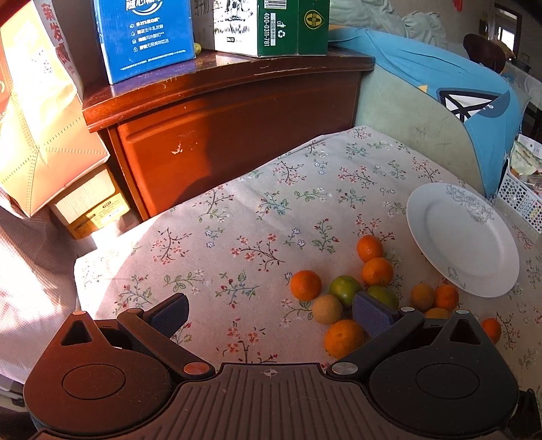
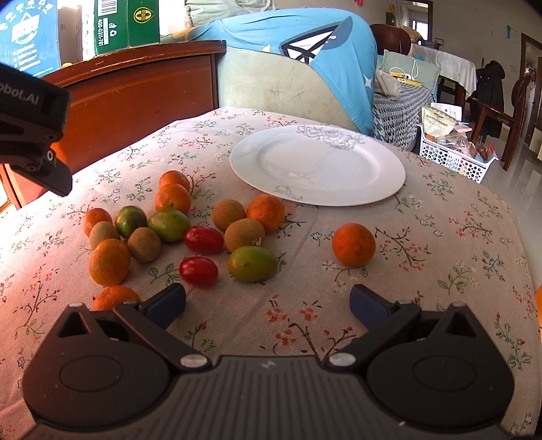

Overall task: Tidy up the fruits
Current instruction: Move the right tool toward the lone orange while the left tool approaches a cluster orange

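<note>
While both grippers hover over the floral-clothed bench (image 2: 440, 237), the left gripper (image 1: 271, 313) has its fingers spread wide, empty, the fruits (image 1: 342, 291) (oranges, green ones) by its right finger. The right gripper (image 2: 267, 301) gapes too, tomatoes (image 2: 199, 270) ahead of its left finger, the bare plate (image 2: 316, 166) beyond.

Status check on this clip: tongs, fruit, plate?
Both tongs open, left and right, empty. Fruit loose on tablecloth. Plate bare. Nothing blocking.

Blue carton (image 1: 144, 37) and green carton (image 1: 291, 25) on wooden cabinet (image 1: 230, 111)
</note>
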A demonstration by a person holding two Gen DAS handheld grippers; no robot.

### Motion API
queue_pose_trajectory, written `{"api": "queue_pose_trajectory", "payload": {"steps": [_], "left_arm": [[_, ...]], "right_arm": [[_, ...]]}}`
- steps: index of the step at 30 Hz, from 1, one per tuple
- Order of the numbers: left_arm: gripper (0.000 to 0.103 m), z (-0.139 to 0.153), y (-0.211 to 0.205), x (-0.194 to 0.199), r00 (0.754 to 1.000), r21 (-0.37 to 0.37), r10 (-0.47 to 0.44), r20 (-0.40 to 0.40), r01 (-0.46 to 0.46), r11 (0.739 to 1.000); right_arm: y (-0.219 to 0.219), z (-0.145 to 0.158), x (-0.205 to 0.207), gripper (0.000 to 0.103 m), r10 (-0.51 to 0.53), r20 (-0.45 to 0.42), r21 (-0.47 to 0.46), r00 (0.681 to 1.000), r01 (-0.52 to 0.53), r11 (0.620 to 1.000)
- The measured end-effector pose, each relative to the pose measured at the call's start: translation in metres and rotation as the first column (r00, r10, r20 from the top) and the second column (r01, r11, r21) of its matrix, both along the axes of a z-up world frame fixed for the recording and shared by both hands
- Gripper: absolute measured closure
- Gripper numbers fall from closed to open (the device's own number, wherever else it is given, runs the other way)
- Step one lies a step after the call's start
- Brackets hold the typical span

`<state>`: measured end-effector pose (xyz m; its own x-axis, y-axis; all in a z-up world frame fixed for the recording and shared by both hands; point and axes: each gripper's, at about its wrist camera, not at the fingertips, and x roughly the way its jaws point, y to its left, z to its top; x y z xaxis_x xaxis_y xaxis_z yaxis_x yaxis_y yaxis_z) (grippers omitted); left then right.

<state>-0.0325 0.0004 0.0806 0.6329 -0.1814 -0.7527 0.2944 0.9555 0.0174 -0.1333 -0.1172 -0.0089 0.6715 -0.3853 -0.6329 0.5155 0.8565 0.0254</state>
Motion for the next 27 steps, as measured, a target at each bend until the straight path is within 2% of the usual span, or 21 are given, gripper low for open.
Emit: {"api": "queue_pose_trajectory", "payload": {"steps": [8, 14, 18, 22, 27], "left_arm": [[0.000, -0.004, 0.005, -0.006, 0.998, 0.055, -0.012, -0.055, 0.016, 0.998], [0.000, -0.002, 0.010, -0.009, 0.998, 0.071, -0.022, -0.061, 0.027, 0.997], [0.000, 0.000, 0.011, -0.011, 0.997, 0.081, -0.034, -0.069, 0.039, 0.996], [0.000, 0.004, 0.010, -0.015, 0.998, 0.089, -0.038, -0.058, 0.043, 0.995], [0.000, 0.003, 0.010, -0.020, 0.996, 0.103, -0.048, -0.070, 0.055, 0.993]], "right_arm": [[-0.001, 0.001, -0.001, 0.001, 0.017, -0.009, 0.006, 1.000, -0.017, 1.000], [-0.008, 0.014, -0.004, 0.001, 0.149, -0.132, 0.076, 0.980, -0.140, 0.987], [-0.008, 0.023, -0.005, 0.001, 0.108, -0.210, 0.072, 0.972, -0.095, 0.993], [-0.016, 0.045, -0.014, 0.001, 0.093, -0.172, 0.102, 0.981, -0.076, 0.992], [-0.028, 0.073, -0.016, 0.001, 0.056, -0.190, 0.116, 0.980, -0.034, 0.993]]}}
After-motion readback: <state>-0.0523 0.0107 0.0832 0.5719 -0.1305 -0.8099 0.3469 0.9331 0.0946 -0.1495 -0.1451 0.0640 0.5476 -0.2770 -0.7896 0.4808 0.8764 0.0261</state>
